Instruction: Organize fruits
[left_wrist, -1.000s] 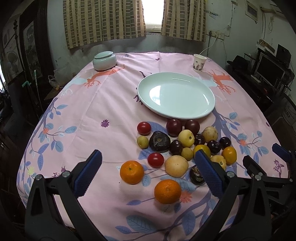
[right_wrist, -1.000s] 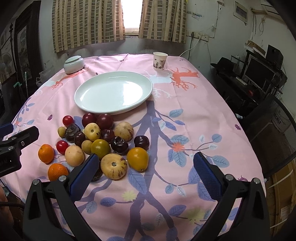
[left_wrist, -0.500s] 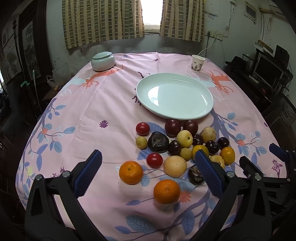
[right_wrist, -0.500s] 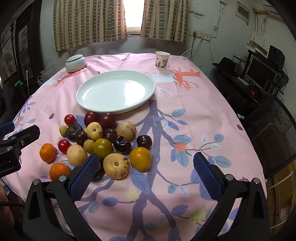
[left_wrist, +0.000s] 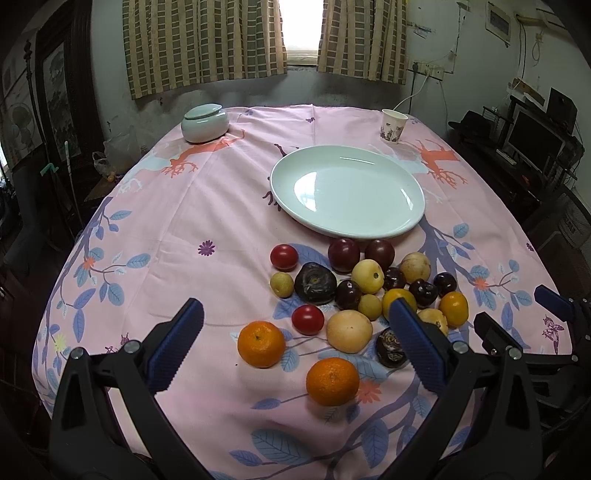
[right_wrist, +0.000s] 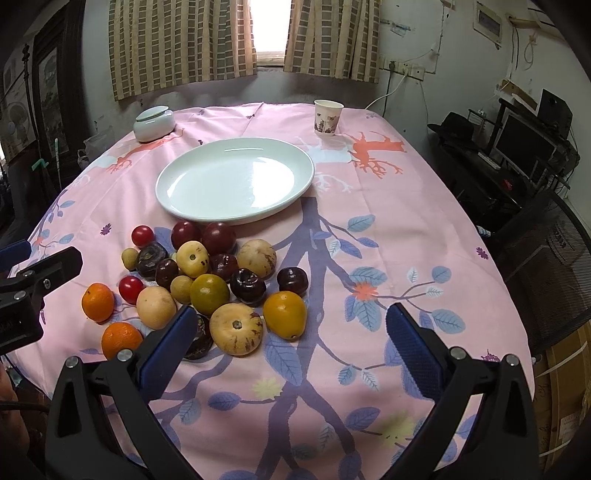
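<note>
A pile of mixed fruit lies on the pink tablecloth in front of an empty white plate (left_wrist: 347, 190) (right_wrist: 232, 181). Nearest are two oranges (left_wrist: 261, 344) (left_wrist: 332, 381), two red tomatoes (left_wrist: 307, 319), a pale round fruit (left_wrist: 349, 331), dark plums (left_wrist: 344, 250) and a yellow-orange fruit (right_wrist: 285, 314). My left gripper (left_wrist: 295, 350) is open and empty, low over the near oranges. My right gripper (right_wrist: 291, 350) is open and empty, just in front of a striped pale melon (right_wrist: 236, 328) and the yellow-orange fruit.
A lidded white bowl (left_wrist: 204, 122) stands at the far left of the table and a paper cup (left_wrist: 393, 125) at the far right. The table's edges fall away on both sides. A desk with a monitor (right_wrist: 528, 144) stands to the right.
Both grippers have drifted slightly toward the fruit pile. Nothing on the table has moved and both jaws stay open.
</note>
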